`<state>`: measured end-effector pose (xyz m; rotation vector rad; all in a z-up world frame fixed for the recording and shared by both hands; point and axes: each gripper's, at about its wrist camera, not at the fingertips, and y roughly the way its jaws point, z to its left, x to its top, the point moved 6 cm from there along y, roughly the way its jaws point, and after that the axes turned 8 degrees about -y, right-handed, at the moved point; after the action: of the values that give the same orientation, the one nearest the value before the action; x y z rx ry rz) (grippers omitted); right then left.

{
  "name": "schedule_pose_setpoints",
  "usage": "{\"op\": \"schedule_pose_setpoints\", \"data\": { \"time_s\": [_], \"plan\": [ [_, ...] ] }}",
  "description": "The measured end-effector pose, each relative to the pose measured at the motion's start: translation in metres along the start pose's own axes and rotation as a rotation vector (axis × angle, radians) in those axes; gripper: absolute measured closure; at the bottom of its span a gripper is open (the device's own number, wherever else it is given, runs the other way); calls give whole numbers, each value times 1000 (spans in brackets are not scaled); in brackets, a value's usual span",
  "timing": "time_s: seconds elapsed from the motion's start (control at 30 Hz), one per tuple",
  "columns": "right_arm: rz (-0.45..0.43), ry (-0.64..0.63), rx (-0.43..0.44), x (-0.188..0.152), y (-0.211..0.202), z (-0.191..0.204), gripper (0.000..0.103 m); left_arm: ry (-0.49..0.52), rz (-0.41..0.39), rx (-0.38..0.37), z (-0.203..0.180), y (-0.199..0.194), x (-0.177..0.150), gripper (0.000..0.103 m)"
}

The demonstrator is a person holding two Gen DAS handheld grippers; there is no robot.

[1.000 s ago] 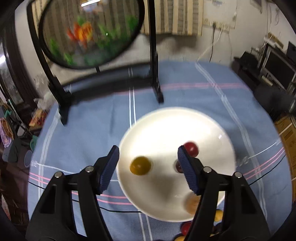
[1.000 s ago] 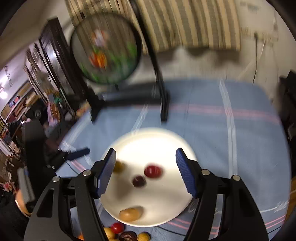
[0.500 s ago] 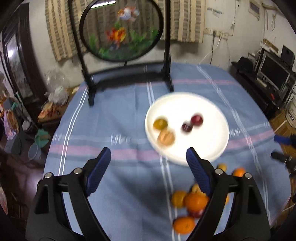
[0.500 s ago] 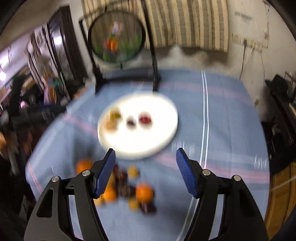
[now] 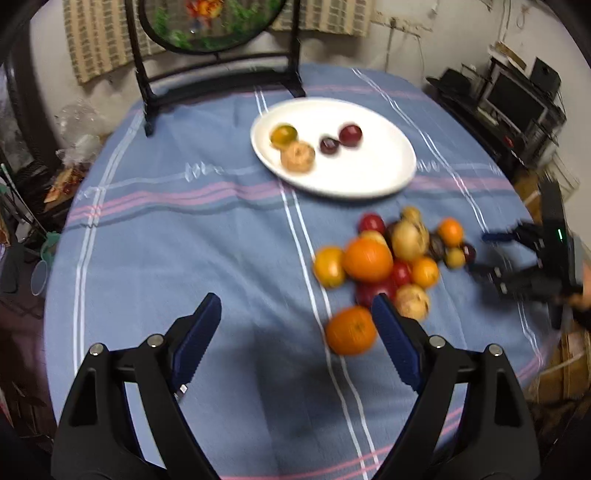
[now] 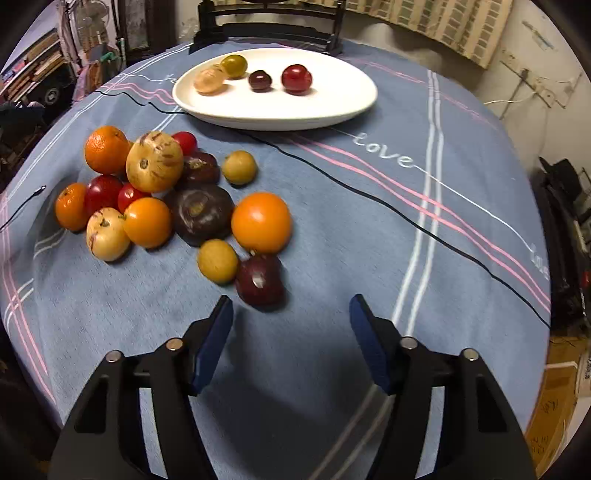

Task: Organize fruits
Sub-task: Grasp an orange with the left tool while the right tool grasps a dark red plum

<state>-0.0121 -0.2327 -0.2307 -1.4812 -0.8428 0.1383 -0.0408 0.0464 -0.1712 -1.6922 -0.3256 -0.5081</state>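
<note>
Right gripper [image 6: 290,341], empty, jaws closing; the dark red plum [image 6: 259,278] just ahead-left looks firm, smooth, roll-prone: pinch across its middle. Left gripper [image 5: 295,341] wide, empty.

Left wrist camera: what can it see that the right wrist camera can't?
Only the left wrist view shows the round fish picture on its black stand, the other gripper beside the fruit, and the screens at right. Only the right wrist view shows the word "love" stitched on the cloth and the shelves at left. Both show the white plate holding four fruits and the fruit pile on the blue tablecloth.
</note>
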Motion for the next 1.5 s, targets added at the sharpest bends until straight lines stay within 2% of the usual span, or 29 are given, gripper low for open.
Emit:
{"op": "schedule_pose_setpoints", "data": {
  "time_s": [0.07,0.13,0.17,0.2,0.3,0.53,0.63,0.67,0.7,0.9,1.0,1.13,1.27,1.5],
  "plan": [
    [13,-32,5,5,6,3,48,12,27,-9,-5,6,-11,18],
    [11,-71,26,7,10,10,62,27,58,-22,-12,13,-22,18],
    [13,-79,27,8,9,12,64,33,69,-25,-15,16,-25,18],
    [16,-78,47,8,6,13,74,41,76,-27,-19,20,-27,18],
    [12,-34,88,6,-1,10,75,64,89,-35,-28,31,-29,18],
    [-8,110,146,-1,-13,-6,75,166,116,0,-46,67,-35,19],
    [-2,113,140,-6,-16,-2,75,180,133,-5,-47,81,-39,29],
    [-2,113,136,-7,-16,-2,75,181,140,-10,-48,83,-40,40],
    [-3,121,140,-8,-17,-1,75,177,141,-20,-47,86,-40,58],
    [-10,160,154,-13,-20,-1,75,103,137,-92,-39,77,-39,58],
    [-22,172,161,-12,-24,-1,75,93,115,-91,-36,63,-37,58],
    [-54,185,165,-4,-34,-2,75,89,64,-84,-32,39,-23,58],
    [-107,182,167,16,-54,-4,75,127,-14,-91,-38,14,9,58],
    [-259,136,148,83,-103,-24,75,157,-139,-98,-54,-12,88,58]
  ]
}}
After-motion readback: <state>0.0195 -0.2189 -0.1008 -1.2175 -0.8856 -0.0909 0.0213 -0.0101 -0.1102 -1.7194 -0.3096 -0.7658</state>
